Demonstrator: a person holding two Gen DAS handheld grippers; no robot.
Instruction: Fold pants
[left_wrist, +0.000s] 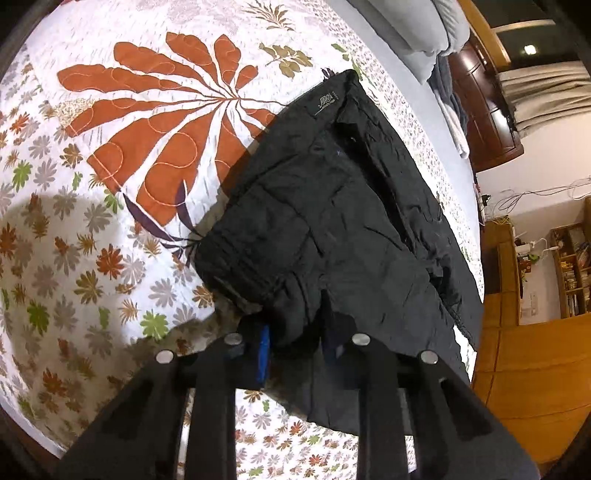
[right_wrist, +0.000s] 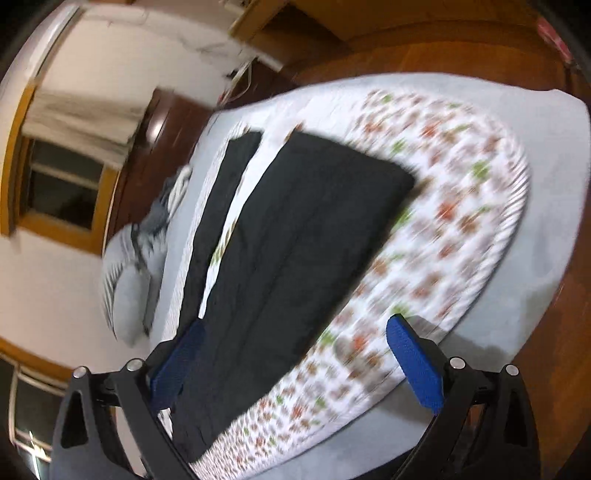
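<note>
Black pants (left_wrist: 343, 221) lie on a floral quilt (left_wrist: 110, 184), waistband with a label at the far end. My left gripper (left_wrist: 295, 343) is shut on a bunched fold of the pants at their near edge and lifts it slightly; only one blue pad (left_wrist: 263, 354) shows. In the blurred right wrist view the pants (right_wrist: 295, 251) lie flat and long on the quilt (right_wrist: 443, 221), with a second black strip (right_wrist: 221, 199) beside them. My right gripper (right_wrist: 295, 362) is open and empty above the bed, its blue pads (right_wrist: 413, 362) wide apart.
Grey pillows (right_wrist: 133, 273) lie at the head of the bed. A wooden floor (left_wrist: 524, 369) and shelves (left_wrist: 569, 266) lie past the bed's edge. A dark wooden cabinet (left_wrist: 484, 96) and a window (right_wrist: 62, 184) stand by the wall.
</note>
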